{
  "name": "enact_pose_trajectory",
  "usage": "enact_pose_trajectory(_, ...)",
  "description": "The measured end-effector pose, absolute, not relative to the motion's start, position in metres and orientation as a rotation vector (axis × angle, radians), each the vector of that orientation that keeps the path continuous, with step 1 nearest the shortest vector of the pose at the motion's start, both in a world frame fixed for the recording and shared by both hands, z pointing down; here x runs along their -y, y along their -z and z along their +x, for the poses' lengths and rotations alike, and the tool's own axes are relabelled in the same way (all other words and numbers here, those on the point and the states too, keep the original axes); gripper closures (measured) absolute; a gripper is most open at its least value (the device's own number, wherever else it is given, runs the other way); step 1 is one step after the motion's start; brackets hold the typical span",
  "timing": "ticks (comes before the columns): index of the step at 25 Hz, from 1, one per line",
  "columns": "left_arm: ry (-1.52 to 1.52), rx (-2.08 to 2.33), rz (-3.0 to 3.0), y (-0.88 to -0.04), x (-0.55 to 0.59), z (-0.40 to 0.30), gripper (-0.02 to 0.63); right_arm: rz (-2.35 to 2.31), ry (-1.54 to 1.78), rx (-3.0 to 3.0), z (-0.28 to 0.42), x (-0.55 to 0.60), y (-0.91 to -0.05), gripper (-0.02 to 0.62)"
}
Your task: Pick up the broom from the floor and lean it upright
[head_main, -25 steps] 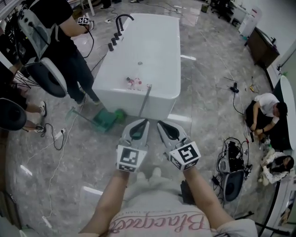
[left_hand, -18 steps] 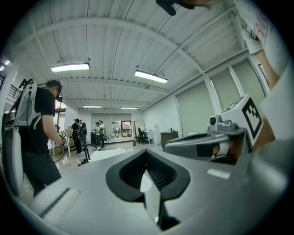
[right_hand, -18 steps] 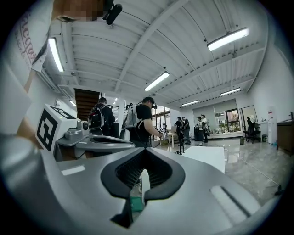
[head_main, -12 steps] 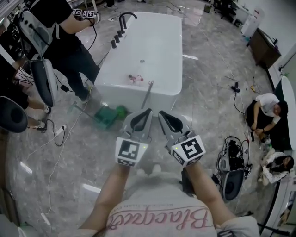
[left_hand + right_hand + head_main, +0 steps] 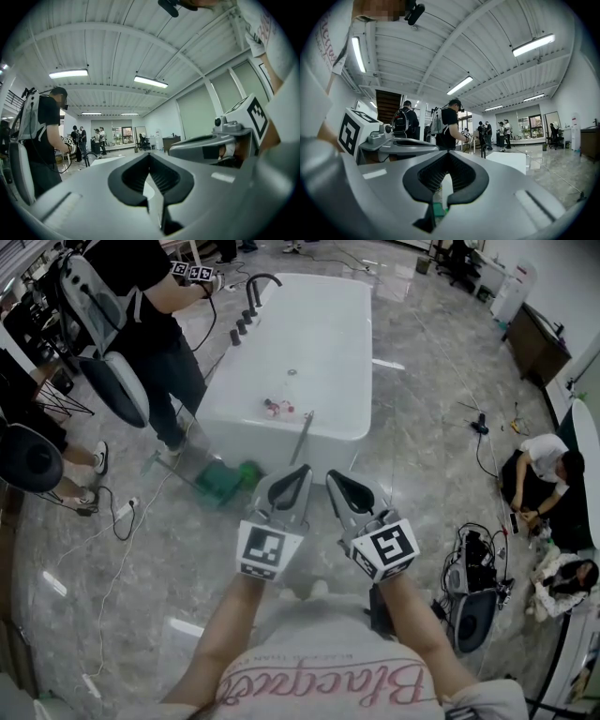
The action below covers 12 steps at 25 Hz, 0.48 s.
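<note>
- While left gripper (image 5: 303, 470) and right gripper (image 5: 331, 475) hold fingers closed, empty, the broom (image 5: 302, 435) leans handle-up on the tub (image 5: 319, 352), green head on floor (image 5: 169, 549).
- Risk: handle slips along smooth rim; broom topples.

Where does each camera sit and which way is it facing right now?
Head view: on the person's head, steeply down at the bathtub; forearms, left gripper and right gripper show.
Left gripper view: on the left gripper, level across the room over shut jaws; right gripper at right.
Right gripper view: mirrored, shut jaws, left gripper at left.
Shared: both gripper views show the bathtub and the person in black.
</note>
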State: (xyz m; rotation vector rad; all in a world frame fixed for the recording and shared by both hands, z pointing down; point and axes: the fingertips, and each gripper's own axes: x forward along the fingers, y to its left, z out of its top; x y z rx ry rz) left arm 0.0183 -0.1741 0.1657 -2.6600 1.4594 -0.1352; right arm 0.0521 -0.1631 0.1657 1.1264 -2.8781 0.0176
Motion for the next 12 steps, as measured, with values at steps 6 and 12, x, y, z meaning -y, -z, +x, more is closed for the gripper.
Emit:
enact_pose_trajectory(6, 0.143, -1.462, -2.671, -0.1692, 0.1758, 0.0217, 0.607, 1.128, -0.044, 2.882, 0.0543, 0.1642, -0.1688, 0.595)
enact_pose_trajectory(12, 0.144, -1.47, -2.673, -0.1702, 0.1761, 0.0242, 0.607, 1.128, -0.065, 2.883, 0.0577, 0.1652, -0.1713, 0.595)
